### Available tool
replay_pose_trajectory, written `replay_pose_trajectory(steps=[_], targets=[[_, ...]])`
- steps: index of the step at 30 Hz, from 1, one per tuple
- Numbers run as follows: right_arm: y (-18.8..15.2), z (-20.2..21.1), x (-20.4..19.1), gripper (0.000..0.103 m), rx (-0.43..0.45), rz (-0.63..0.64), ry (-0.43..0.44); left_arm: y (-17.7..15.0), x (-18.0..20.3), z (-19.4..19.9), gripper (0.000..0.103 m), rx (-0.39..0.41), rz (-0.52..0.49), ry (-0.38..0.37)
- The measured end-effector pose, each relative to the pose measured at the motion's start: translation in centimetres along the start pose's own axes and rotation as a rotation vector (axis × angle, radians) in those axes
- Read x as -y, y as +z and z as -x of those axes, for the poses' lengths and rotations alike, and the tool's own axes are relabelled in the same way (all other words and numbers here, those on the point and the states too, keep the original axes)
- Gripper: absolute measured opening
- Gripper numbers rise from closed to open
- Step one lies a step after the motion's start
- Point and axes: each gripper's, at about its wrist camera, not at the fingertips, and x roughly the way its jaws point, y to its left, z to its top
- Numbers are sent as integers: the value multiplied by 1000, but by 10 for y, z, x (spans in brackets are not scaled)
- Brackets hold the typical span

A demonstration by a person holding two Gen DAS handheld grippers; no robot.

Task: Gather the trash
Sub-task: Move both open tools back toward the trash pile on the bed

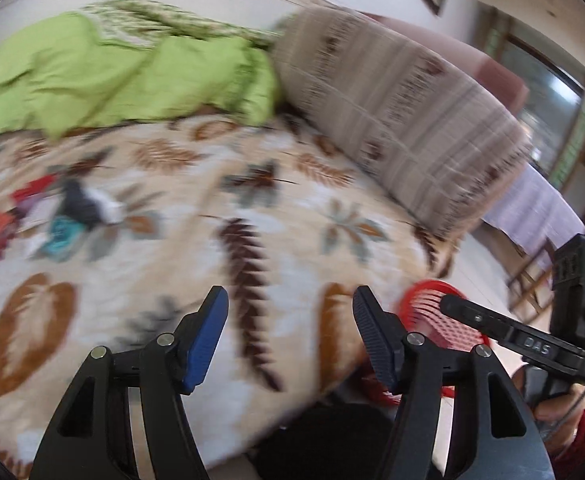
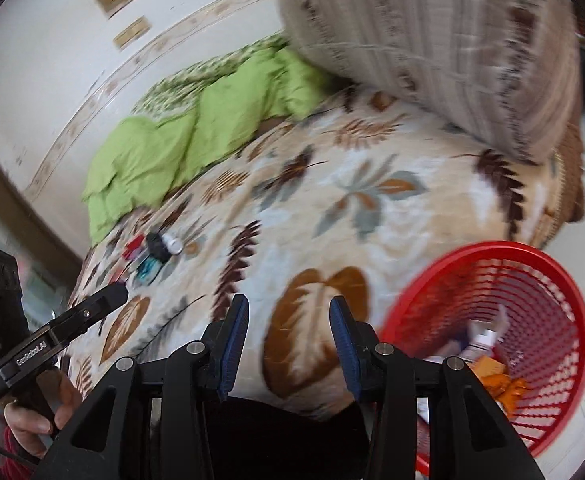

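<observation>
Trash [image 2: 152, 252] on the bed [image 2: 332, 208] looks light, crinkly; pinch an edge. Both my hand-held grippers, left [image 1: 290, 336] and right [image 2: 290, 344], gape empty.

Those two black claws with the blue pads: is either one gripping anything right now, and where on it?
Nothing is held. The left gripper and the right gripper both stand open over the leaf-patterned blanket, with nothing between their pads.

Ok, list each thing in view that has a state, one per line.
left gripper: open, nothing between its pads
right gripper: open, nothing held
red basket: upright beside the bed, some trash inside
trash pile: loose on the leaf-print blanket
green sheet: crumpled
</observation>
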Motion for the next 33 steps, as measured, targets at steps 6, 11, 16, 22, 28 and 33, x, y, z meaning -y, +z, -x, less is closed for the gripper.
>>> replay_pose_trajectory(steps=[6, 11, 16, 22, 28, 33], targets=[[4, -47, -60, 45, -74, 79, 80, -4, -71, 16, 64, 28, 107, 102], [3, -87, -111, 45, -139, 137, 131, -8, -133, 35, 64, 70, 183, 200], [2, -128, -158, 45, -181, 202, 147, -12, -196, 47, 67, 90, 284, 275], [16, -182, -208, 45, -221, 273, 185, -12, -258, 54, 67, 115, 395, 342], [45, -246, -244, 44, -224, 314, 164, 7, -314, 52, 67, 169, 467, 415], [63, -300, -255, 44, -254, 258, 164, 24, -347, 42, 67, 197, 489, 427]])
